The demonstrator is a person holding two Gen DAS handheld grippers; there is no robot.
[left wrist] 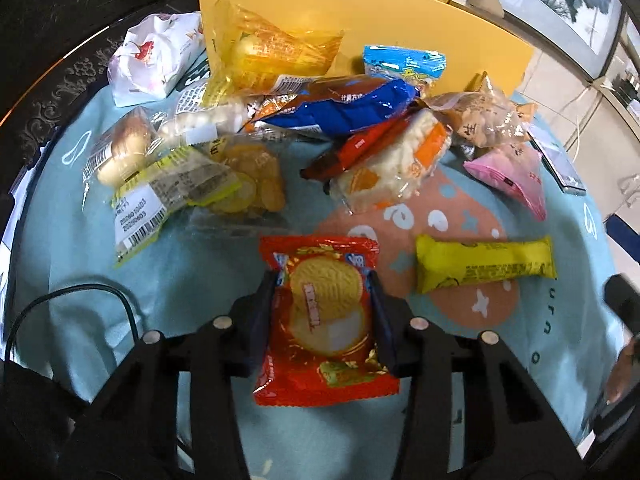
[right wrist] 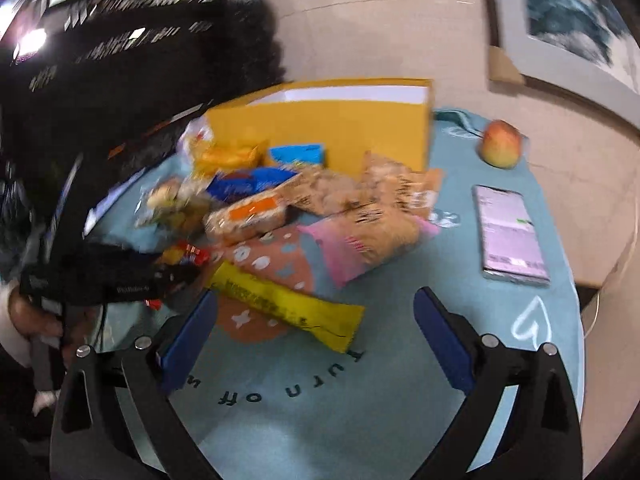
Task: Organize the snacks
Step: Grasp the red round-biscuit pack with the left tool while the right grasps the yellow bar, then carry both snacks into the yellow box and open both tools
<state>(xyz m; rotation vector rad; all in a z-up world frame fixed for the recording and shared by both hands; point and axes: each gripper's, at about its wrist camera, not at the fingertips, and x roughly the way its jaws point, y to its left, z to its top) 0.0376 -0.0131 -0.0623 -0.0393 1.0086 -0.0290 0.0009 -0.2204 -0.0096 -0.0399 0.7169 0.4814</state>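
Left gripper (left wrist: 326,300) pinching a red biscuit packet (left wrist: 326,320); right gripper (right wrist: 316,320) spread wide, holding nothing.

Red packet: glossy crinkled foil, flat and squarish, round sandwich biscuits printed on it, blue pads (left wrist: 262,320) pressed to both side edges; it sits nearest of all to the yellow box (left wrist: 400,20), on the near side of the snack heap (left wrist: 320,120). Heap lies against the box front: clear crackly bags, blue foil, pink pouch (left wrist: 512,176). Yellow bar packet (right wrist: 286,306), long and matte, lies between the right jaws, untouched. Box smooth, stiff, upright. Surface: soft teal cloth (right wrist: 320,420) with orange patch, white doodles. Right of the box: a peach (right wrist: 500,144) and a phone (right wrist: 510,236). Pale wall, framed pictures behind.
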